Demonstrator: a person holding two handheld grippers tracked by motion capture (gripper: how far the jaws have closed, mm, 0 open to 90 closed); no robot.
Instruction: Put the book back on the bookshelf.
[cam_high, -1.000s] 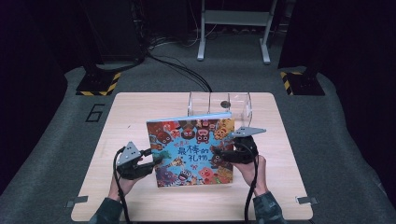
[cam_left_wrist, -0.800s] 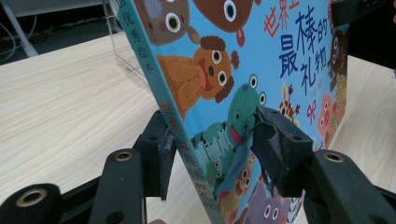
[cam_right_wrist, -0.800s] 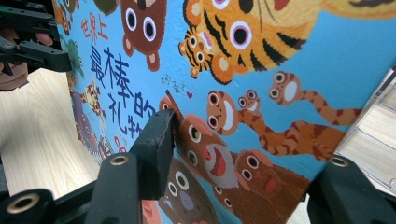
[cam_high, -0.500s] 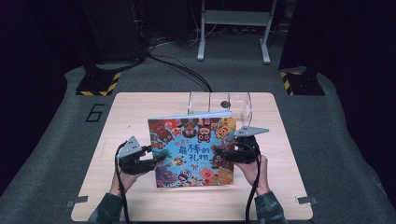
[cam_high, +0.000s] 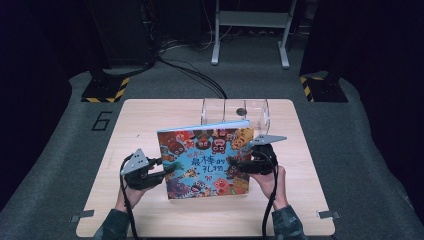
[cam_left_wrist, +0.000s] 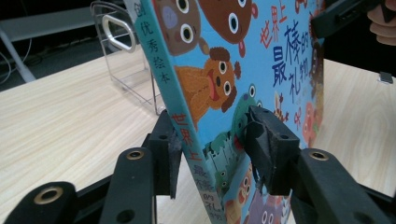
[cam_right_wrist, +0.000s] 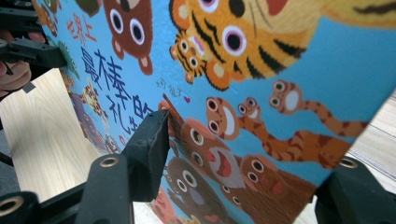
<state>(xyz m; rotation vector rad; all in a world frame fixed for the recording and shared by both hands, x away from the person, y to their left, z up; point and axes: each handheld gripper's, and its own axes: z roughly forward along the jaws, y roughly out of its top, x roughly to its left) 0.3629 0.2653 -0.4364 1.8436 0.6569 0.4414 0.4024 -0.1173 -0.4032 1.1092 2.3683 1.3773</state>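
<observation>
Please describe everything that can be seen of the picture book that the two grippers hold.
The picture book is a thin hardcover with a glossy blue cover crowded with cartoon animals, among them tigers, bears and dogs, and dark blue Chinese characters in the middle. It is closed and held tilted above the wooden table, its top edge towards the clear plastic holder behind it. The left gripper straddles its spine edge, with the right-hand pad on the cover. The right gripper grips the opposite edge, one pad pressing on the cover.

Left claw (cam_high: 167, 170) jaws just closing — right claw (cam_high: 235, 164) jaws just opening, hands low.
</observation>
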